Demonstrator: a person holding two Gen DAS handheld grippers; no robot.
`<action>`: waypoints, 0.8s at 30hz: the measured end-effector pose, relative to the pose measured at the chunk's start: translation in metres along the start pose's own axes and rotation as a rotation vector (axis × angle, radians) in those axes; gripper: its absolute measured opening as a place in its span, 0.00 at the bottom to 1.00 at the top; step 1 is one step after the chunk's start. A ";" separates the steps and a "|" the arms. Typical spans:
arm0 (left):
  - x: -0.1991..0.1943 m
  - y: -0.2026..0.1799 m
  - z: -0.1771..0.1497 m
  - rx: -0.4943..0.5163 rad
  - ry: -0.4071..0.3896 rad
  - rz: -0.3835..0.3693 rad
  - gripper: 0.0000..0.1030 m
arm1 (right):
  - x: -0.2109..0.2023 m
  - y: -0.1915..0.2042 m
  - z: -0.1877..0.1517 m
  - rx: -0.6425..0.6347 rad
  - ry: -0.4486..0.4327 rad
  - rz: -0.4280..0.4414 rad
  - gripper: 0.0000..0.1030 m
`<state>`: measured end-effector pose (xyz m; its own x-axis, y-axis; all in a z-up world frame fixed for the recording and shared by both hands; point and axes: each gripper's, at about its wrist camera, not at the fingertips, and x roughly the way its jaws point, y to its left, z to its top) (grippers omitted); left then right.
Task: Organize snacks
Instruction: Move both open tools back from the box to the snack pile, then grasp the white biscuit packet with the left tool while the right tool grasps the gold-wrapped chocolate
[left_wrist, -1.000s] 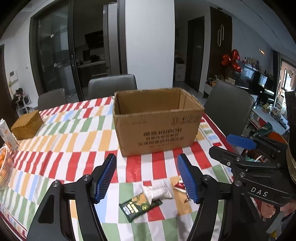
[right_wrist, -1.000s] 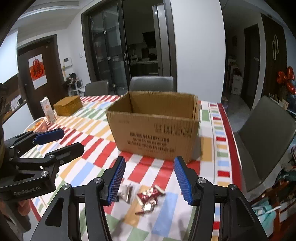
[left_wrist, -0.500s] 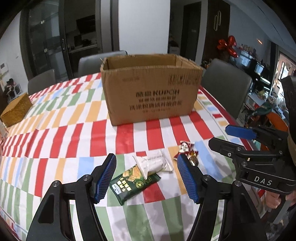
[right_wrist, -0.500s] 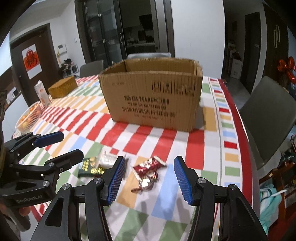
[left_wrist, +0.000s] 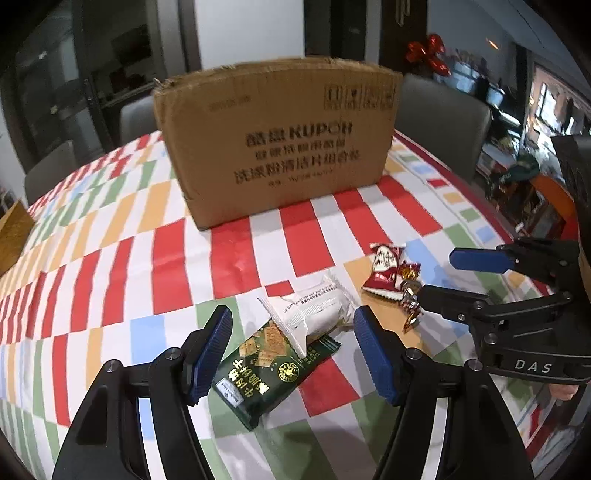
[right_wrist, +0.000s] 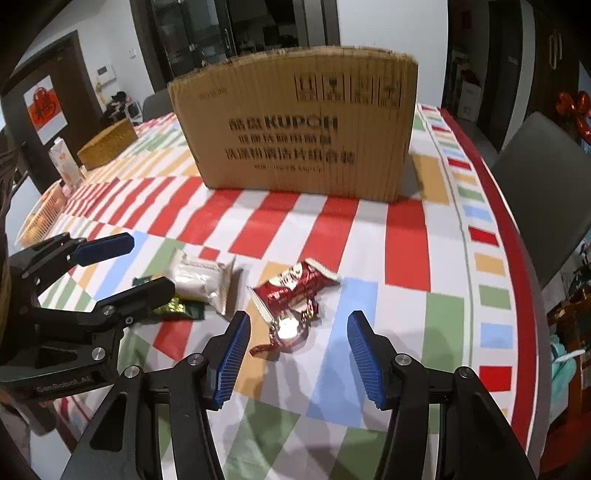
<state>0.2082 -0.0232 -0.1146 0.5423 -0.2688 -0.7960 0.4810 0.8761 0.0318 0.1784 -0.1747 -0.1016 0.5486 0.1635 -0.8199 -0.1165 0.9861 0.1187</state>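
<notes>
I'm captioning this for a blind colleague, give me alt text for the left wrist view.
The open left gripper hovers over a white snack packet lying on a green cracker packet, on a striped tablecloth before a cardboard box.

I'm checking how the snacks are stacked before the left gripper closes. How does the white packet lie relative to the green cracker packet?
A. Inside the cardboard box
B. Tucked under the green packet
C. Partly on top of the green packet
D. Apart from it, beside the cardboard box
C: in the left wrist view the white packet overlaps the upper end of the green cracker packet, covering part of it, both lying between the open fingers of the left gripper.
</notes>
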 end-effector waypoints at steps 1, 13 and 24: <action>0.004 -0.001 0.000 0.018 0.011 0.003 0.68 | 0.002 0.000 -0.001 0.004 0.009 -0.001 0.54; 0.039 0.003 0.009 0.092 0.052 -0.034 0.73 | 0.026 -0.003 -0.004 0.040 0.073 0.004 0.54; 0.042 -0.001 0.013 0.047 0.050 -0.080 0.49 | 0.031 -0.003 -0.002 0.038 0.076 0.018 0.42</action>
<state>0.2397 -0.0403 -0.1404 0.4662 -0.3161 -0.8263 0.5538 0.8326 -0.0060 0.1941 -0.1724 -0.1283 0.4824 0.1794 -0.8574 -0.0935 0.9838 0.1533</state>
